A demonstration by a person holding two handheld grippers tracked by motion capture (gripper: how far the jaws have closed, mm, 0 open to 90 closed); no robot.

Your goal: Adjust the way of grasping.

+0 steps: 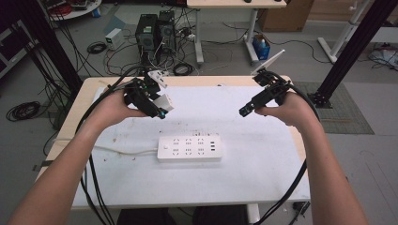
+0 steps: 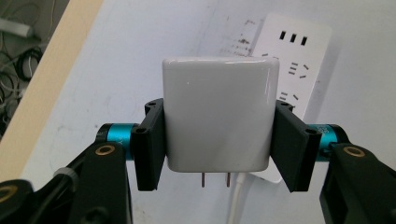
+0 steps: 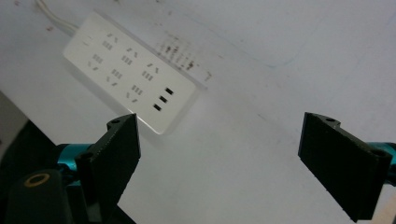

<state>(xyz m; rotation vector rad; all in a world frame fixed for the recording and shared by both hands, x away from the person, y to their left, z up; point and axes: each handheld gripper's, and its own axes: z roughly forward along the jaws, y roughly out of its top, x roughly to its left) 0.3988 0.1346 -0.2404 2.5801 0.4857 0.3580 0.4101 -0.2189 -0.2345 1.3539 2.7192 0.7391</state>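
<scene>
The left gripper (image 2: 217, 144) clamps a glossy white square plug adapter (image 2: 218, 114), prongs toward the camera, probably for plugging into the white rectangular power strip (image 1: 189, 148) on the white counter (image 1: 263, 173). The right gripper (image 3: 243, 154) hangs spread and empty above the strip, perhaps to steady it.

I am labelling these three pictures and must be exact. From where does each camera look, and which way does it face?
High view: above the person's side, facing forward and down on the table; both forearms, hands and grippers enter.
Left gripper view: along the left gripper, jaws clamping a white charger.
Right gripper view: along the open right gripper, facing the tabletop.
All views share the power strip.
</scene>
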